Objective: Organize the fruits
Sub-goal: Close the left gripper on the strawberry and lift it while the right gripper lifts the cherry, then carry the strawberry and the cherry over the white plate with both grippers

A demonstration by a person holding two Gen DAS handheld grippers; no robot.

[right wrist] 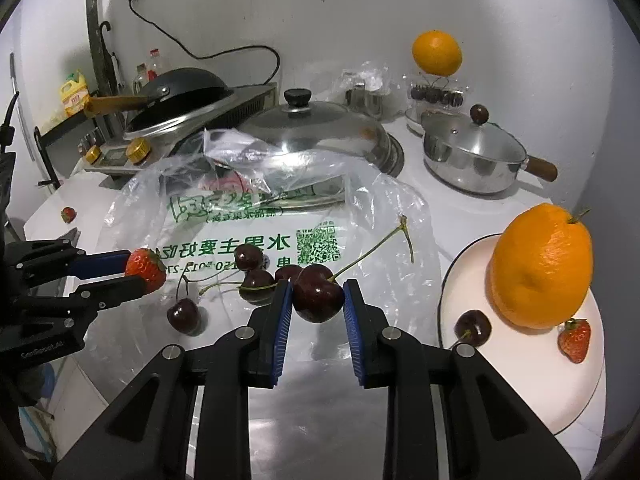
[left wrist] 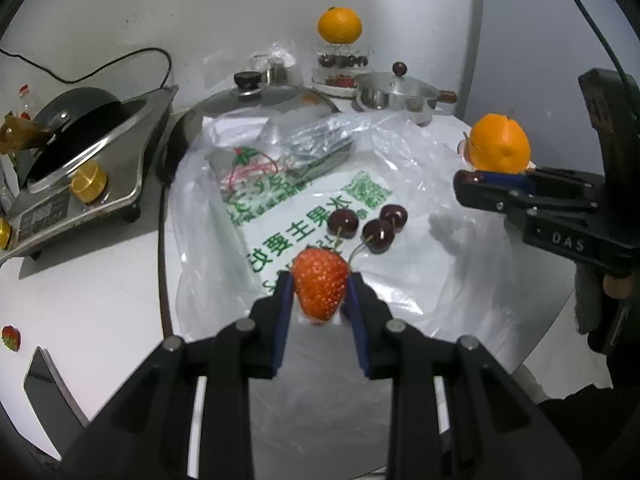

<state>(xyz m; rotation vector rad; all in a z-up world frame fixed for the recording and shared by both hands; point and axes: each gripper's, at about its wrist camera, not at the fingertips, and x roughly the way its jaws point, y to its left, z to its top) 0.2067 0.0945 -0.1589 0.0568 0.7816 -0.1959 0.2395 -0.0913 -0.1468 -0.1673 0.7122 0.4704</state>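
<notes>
Red strawberry [left wrist: 320, 286] sits pinched between left fingers [left wrist: 282, 304]; right fingers [right wrist: 282, 312] pinch a cherry [right wrist: 318, 298].

Left wrist view: sits right behind the left gripper [left wrist: 320, 280], angled down across the counter [left wrist: 100, 304] toward the back wall, stove [left wrist: 80, 168] at its left edge. Right wrist view: same close-up setup behind the right gripper [right wrist: 318, 294], angled down, plate [right wrist: 520, 380] at the counter's right edge. Both views share the plastic bag [left wrist: 400, 272], pot lid [right wrist: 316, 128], saucepan [right wrist: 472, 160] and each other's gripper.
</notes>
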